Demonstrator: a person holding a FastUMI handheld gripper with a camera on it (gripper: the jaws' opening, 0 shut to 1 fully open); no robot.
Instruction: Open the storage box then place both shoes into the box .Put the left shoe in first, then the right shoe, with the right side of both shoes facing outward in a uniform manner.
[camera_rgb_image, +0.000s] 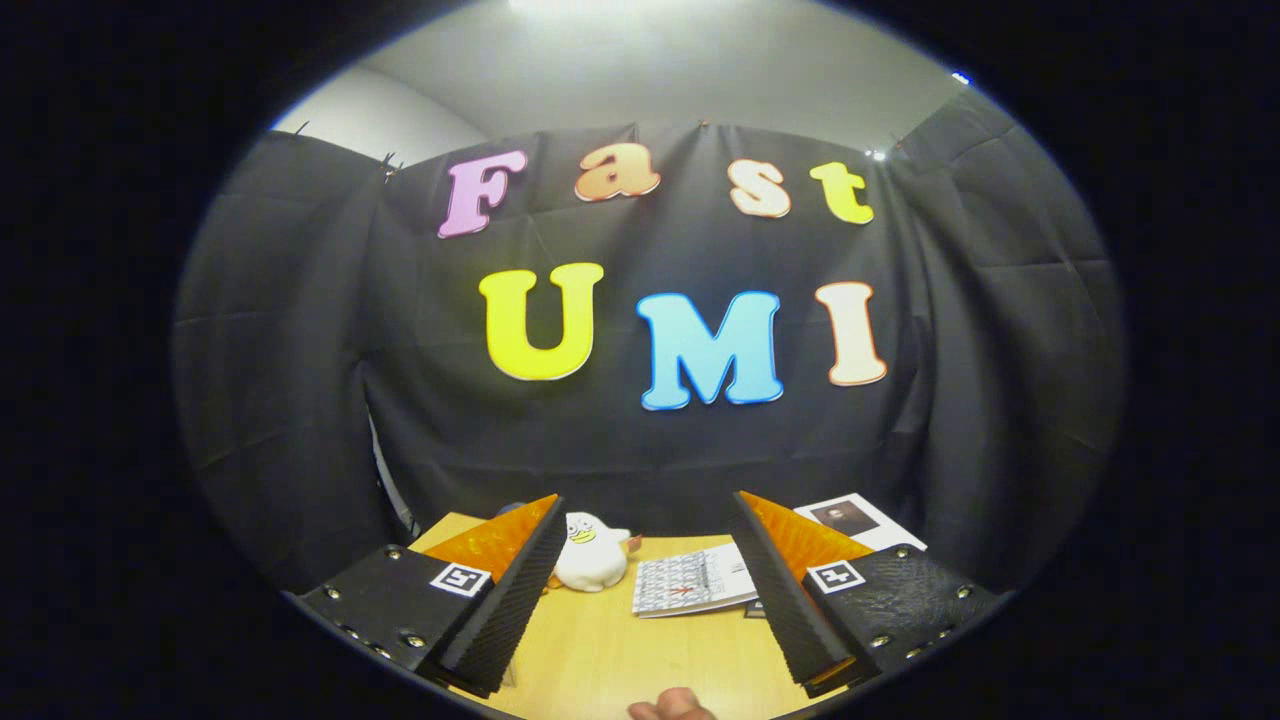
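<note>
My gripper (650, 590) is held up and looks mostly at the booth's cloth wall, with only the far part of the wooden table (600, 650) below it. Its two fingers (515, 590) stand wide apart and nothing lies between them. Beyond the left finger a white plush toy (592, 555) with a yellow beak sits on the table. A bit of a person's hand (672, 706) pokes in at the table's near edge, between the fingers.
A booklet with a patterned cover (692, 580) lies on the table beyond the fingers. Behind the right finger lies a white sheet with a dark picture (850, 518). The black cloth wall closes the table's far side.
</note>
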